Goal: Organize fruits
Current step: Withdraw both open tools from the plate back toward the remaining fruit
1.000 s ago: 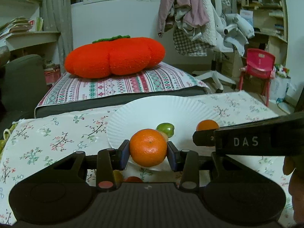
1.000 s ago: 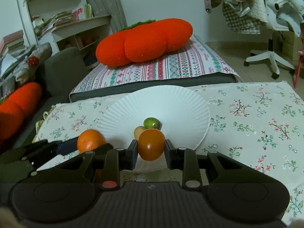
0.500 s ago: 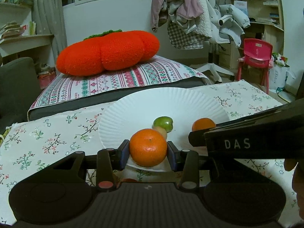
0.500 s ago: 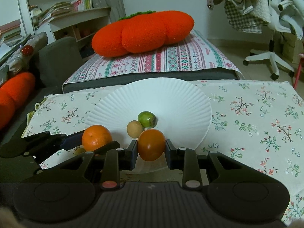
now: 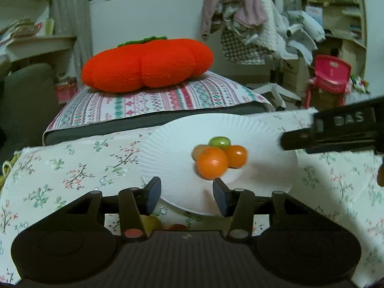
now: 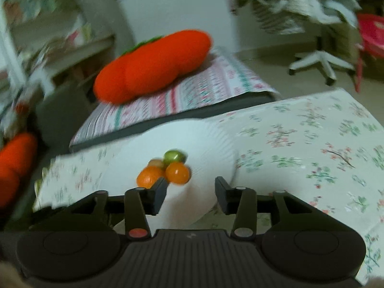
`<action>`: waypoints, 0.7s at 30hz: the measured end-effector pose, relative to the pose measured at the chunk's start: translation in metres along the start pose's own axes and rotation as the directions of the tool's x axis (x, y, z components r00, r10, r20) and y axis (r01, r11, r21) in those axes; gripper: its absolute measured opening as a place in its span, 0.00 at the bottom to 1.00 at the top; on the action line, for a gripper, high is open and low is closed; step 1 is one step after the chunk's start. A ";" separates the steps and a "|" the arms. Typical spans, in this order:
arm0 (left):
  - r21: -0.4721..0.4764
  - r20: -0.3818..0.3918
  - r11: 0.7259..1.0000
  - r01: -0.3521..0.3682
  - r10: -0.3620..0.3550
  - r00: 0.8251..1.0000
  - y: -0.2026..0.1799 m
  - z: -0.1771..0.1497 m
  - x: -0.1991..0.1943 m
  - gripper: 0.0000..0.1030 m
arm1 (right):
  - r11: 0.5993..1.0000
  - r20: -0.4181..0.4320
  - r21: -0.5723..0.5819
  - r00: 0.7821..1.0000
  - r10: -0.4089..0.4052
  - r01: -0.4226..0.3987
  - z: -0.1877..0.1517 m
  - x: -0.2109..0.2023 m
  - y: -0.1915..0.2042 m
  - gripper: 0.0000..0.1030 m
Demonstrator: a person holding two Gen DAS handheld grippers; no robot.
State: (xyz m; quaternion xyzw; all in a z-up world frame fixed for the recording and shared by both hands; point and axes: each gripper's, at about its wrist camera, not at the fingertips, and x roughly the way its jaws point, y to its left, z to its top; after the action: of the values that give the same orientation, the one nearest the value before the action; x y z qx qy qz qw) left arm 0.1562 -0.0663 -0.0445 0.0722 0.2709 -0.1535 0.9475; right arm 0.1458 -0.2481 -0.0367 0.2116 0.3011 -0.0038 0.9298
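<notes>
A big plush red-orange pumpkin cushion (image 5: 147, 64) sits on a striped patterned mattress (image 5: 153, 100) at the far side, beyond the floral tablecloth (image 5: 72, 168). Further off to the right stand a small red plastic chair (image 5: 330, 72) and a heap of clothes (image 5: 252, 24) draped over a white swivel chair. Two more small fruits, one yellowish (image 5: 150, 224) and one reddish (image 5: 176, 227), peek out on the cloth just under the left gripper's body, mostly hidden by it.

The white fluted paper plate (image 5: 168, 158) lies on the cloth near its middle. On it four fruits huddle together, touching: a round orange mandarin (image 5: 212, 163) nearest, a smaller glossy orange fruit (image 5: 236, 156) to its right, a green oval fruit (image 5: 219, 141) behind, and a tan fruit (image 5: 199, 150) at the far left, partly covered.

The left gripper (image 5: 186, 193) hangs over the plate's near edge with its jaws apart and empty. The right gripper (image 6: 190, 193) is likewise spread wide, holding nothing; its view is motion-blurred, and its left finger overlaps the mandarin's edge there.
</notes>
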 end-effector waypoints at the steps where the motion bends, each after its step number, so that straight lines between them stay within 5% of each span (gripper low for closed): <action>1: -0.016 -0.002 1.000 0.002 -0.002 1.000 0.002 0.001 -0.002 0.29 | 1.000 0.006 0.029 1.000 -0.009 0.008 0.002 -0.002 -0.006 0.43; 7: -0.043 -0.015 0.999 -0.031 0.030 0.999 0.009 0.005 -0.011 0.31 | 0.994 -0.004 0.103 1.000 -0.029 0.029 0.001 -0.004 -0.019 0.50; 21: -0.177 -0.126 0.978 -0.106 0.084 0.988 0.044 -0.010 -0.044 0.34 | 0.999 -0.066 -0.035 0.998 0.011 -0.014 -0.023 -0.023 0.014 0.63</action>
State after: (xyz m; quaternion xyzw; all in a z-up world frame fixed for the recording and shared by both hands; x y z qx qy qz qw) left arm 0.1304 -0.0115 -0.0275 0.0064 0.3358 -0.0778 0.9387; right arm 0.1163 -0.2287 -0.0350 0.1970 0.3303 0.0143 0.9230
